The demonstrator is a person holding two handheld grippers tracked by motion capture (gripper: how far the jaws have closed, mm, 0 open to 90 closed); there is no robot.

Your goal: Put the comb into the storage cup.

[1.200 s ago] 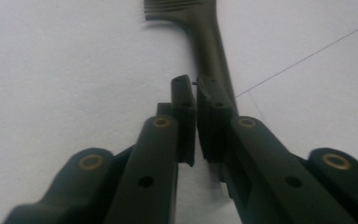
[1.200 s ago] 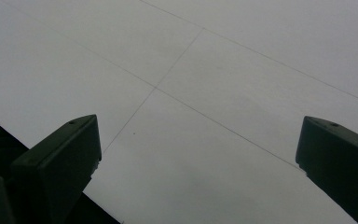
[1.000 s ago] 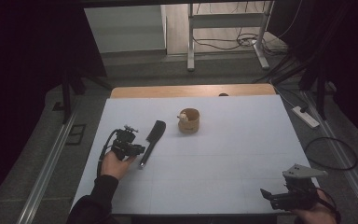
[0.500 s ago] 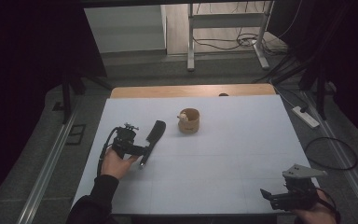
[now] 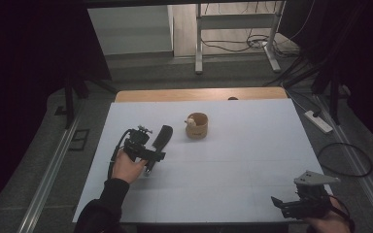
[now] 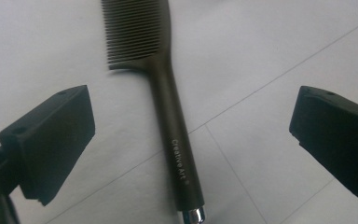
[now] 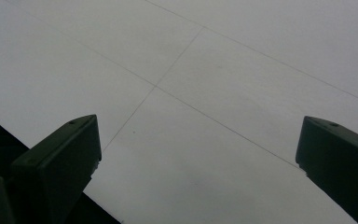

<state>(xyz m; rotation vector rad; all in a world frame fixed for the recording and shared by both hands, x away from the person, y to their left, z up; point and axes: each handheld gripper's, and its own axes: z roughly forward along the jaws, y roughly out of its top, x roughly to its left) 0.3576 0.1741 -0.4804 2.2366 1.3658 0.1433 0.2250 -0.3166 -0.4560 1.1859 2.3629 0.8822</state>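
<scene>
Hovering my left gripper (image 5: 150, 156) right over the comb (image 6: 165, 88) at the left side of the white surface (image 5: 252, 145), fingers (image 6: 51, 140) spread wide and holding nothing. From the left gripper view the comb is lying flat between them, its long axis running straight away from me: chrome cap end nearest, handle in the middle, teeth at the far end. So the fingers are sitting either side of the handle, crosswise to it, which is what I want for a pinch. I'm guessing the next bit is just dropping down and squeezing on the handle.

Moving right, the little wooden cup (image 5: 197, 125) is standing past the comb's toothed end, apart from it.

Far right, my right gripper (image 5: 291, 208) is idling at the near edge, fingers (image 7: 60, 163) parted too, well away from the comb. Left is clearly the nearer one.
</scene>
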